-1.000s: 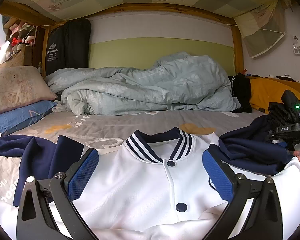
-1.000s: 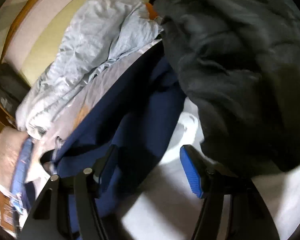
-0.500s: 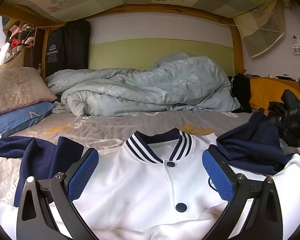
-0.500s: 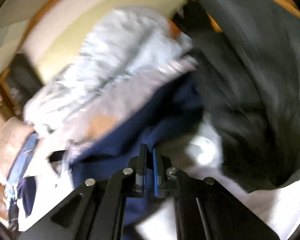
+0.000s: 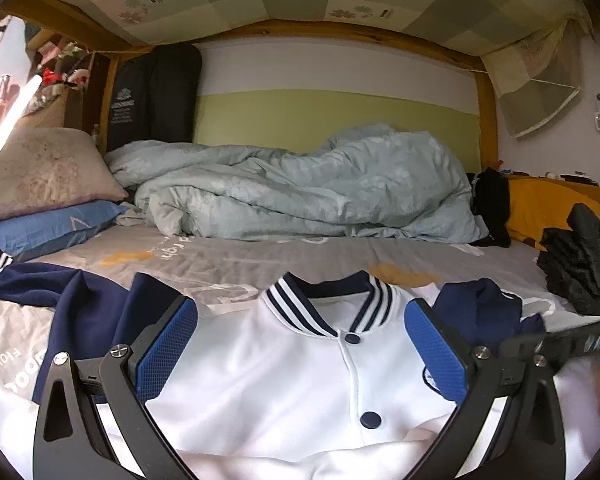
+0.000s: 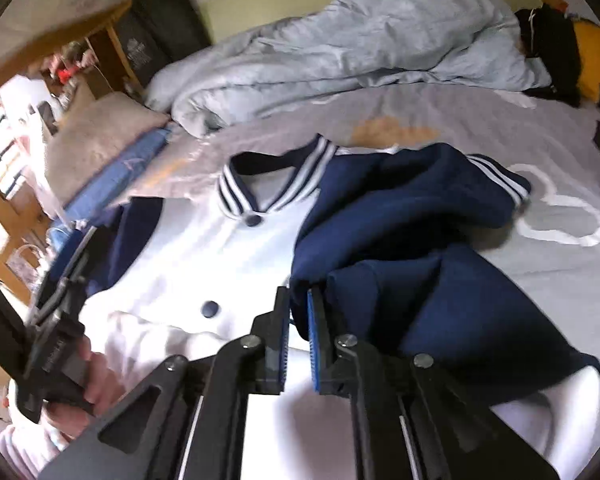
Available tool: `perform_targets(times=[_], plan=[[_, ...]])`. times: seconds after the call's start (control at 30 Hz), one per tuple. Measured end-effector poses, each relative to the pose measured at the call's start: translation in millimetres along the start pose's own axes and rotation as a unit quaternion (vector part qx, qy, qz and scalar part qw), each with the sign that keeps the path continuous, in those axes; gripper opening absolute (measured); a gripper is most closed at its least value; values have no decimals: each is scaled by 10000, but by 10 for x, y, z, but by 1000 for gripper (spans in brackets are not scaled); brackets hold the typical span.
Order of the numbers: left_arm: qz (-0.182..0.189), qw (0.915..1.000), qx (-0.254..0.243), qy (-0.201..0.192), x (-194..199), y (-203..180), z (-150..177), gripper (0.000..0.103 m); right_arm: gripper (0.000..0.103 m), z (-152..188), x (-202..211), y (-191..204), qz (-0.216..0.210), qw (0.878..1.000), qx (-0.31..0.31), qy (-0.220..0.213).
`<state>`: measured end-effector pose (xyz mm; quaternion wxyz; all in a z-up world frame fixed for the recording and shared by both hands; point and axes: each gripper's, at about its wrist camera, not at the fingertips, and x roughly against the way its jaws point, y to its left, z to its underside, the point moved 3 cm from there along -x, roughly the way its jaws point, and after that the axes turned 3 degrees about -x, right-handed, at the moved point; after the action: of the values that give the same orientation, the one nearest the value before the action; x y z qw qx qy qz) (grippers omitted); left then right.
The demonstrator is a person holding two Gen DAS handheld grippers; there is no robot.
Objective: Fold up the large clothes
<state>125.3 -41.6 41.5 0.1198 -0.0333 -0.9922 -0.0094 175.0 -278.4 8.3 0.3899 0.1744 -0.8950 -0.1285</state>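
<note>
From the left wrist view, the left hand-held gripper (image 5: 300, 344) hovers with its blue pads spread wide and nothing between them, low over the white front of the varsity jacket (image 5: 268, 380). The jacket lies face up on the grey bed sheet (image 5: 260, 256), buttoned, its striped collar (image 5: 324, 304) towards the crumpled pale-blue duvet (image 5: 300, 188). One navy sleeve (image 5: 76, 300) trails out towards the pillows (image 5: 44, 176); a heap of black clothing (image 5: 580, 256) sits near the far edge of the bed.

From the right wrist view, the right hand-held gripper (image 6: 298, 316) has its jaws nearly together and just starting to part, with a fold of the other navy sleeve (image 6: 412, 232) pinched between the pads. That sleeve is bunched across the jacket's chest, its striped cuff (image 6: 500, 180) lying on the sheet.

The risk, as I judge it, lies in that thin pinch (only an edge of thick fleece is caught): as the pads loosen, the sleeve may slide out and drop in a crumpled heap instead of flat. A pull on it could also drag the unpinned body askew.
</note>
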Motion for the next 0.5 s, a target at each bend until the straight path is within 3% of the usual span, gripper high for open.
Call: perform_targets(times=[0.07, 0.1, 0.17, 0.2, 0.23, 0.27, 0.3, 0.37, 0.4, 0.43, 0.5], plan=[[82, 9999, -39, 57, -10, -19, -5, 103, 25, -42, 136, -77, 26, 9997, -194, -113], [120, 9999, -61, 47, -1, -30, -17, 103, 39, -74, 261, -140, 75, 9989, -359, -282], [149, 9998, -126, -49, 51, -53, -61, 103, 44, -111, 507, -259, 292, 9954, -653, -638], [-180, 9996, -178, -143, 93, -60, -98, 103, 47, -149, 621, -314, 446, 9929, -732, -823], [-512, 9983, -203, -180, 117, -66, -137, 102, 59, -181, 738, -367, 574, 9907, -725, -998], [-521, 9983, -196, -158, 135, -90, -201, 102, 66, -212, 853, -426, 761, 9877, -675, -1188], [-256, 9995, -154, -75, 131, -122, -263, 102, 76, -240, 959, -486, 1016, 9830, -637, -1392], [258, 9995, -55, 168, 91, -212, -402, 102, 82, -279, 1139, -621, 1556, 9704, -595, -1751], [472, 9985, -31, 279, 60, -256, -459, 102, 90, -334, 1173, -649, 1725, 9665, -602, -1800], [761, 9963, -26, 411, 10, -328, -518, 102, 98, -365, 1216, -720, 1913, 9626, -609, -1821], [1261, 9891, -127, 753, -127, -508, -585, 102, 103, -391, 1307, -801, 2080, 9563, -610, -1962]])
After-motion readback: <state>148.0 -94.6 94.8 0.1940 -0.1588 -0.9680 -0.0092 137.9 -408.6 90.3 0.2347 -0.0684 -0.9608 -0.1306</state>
